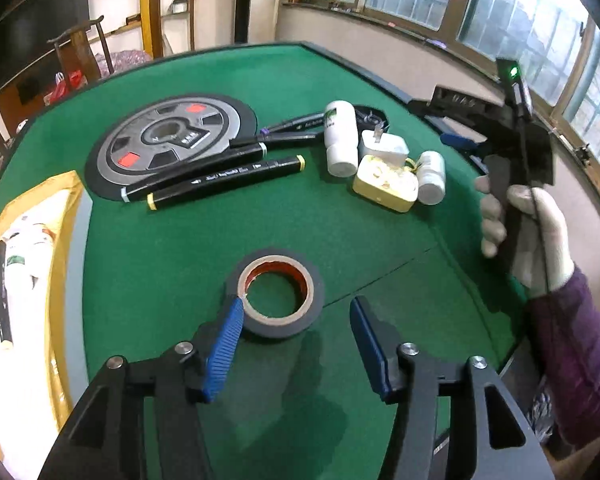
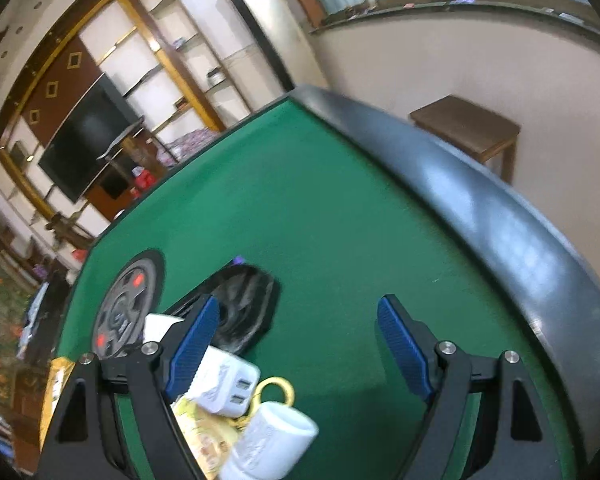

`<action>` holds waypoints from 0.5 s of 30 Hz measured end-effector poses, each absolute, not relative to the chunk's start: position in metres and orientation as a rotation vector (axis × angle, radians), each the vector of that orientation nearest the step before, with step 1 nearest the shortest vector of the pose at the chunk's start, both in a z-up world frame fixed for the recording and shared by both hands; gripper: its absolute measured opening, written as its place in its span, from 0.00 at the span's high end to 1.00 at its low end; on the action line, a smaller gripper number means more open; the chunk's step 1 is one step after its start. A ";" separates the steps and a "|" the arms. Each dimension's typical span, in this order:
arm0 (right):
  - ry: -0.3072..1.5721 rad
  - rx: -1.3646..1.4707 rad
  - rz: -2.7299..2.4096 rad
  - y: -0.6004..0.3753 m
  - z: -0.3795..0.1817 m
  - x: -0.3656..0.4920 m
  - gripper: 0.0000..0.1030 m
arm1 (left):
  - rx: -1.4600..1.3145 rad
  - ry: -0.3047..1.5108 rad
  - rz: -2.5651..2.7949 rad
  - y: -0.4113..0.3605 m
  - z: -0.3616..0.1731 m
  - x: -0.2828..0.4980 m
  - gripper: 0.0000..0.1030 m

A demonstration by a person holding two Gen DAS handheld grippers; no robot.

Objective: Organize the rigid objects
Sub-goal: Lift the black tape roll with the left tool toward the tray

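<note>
With both grippers wide and empty, the left gripper (image 1: 296,312) nears the tape (image 1: 275,294) at lower centre, while markers (image 1: 224,178), bottles (image 1: 340,138) and chargers (image 1: 384,146) remain loose mid-worktop (image 1: 180,240).

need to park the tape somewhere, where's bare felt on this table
Bare felt runs between the tape roll and the markers, and along the far table rim. It is crowded around the white bottle, charger and yellow case.
</note>
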State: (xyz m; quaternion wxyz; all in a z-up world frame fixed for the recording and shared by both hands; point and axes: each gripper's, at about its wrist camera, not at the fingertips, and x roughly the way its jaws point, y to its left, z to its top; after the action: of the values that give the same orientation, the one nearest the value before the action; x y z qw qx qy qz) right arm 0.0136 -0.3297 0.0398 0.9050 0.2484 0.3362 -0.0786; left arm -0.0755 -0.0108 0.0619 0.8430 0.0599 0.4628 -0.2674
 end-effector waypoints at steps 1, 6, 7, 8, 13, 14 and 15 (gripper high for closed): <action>0.691 0.508 -0.180 -0.331 0.040 0.013 0.21 | 0.117 0.973 -0.577 -0.009 0.062 -0.074 0.28; 0.713 0.546 -0.228 -0.338 0.039 0.006 0.21 | 0.166 0.972 -0.539 -0.023 0.038 -0.044 0.19; 0.718 0.550 -0.224 -0.338 0.042 0.003 0.21 | 0.188 0.966 -0.527 -0.030 0.032 -0.041 0.19; 0.712 0.548 -0.218 -0.336 0.046 -0.005 0.21 | 0.205 0.953 -0.533 -0.036 0.027 -0.043 0.21; 0.738 0.460 -0.193 -0.321 0.068 -0.037 0.21 | 0.088 0.933 -0.596 -0.024 0.030 -0.046 0.37; 0.755 0.442 -0.185 -0.319 0.071 -0.040 0.21 | 0.080 0.928 -0.571 -0.019 0.032 -0.048 0.37; 0.769 0.429 -0.178 -0.318 0.072 -0.041 0.21 | 0.057 0.921 -0.565 -0.012 0.035 -0.051 0.37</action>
State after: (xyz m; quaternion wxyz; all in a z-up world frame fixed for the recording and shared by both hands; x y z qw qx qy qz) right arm -0.0414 -0.3176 0.0718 0.9008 0.2075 0.3716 -0.0858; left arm -0.0508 -0.0116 0.0351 0.8571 0.0269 0.4386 -0.2691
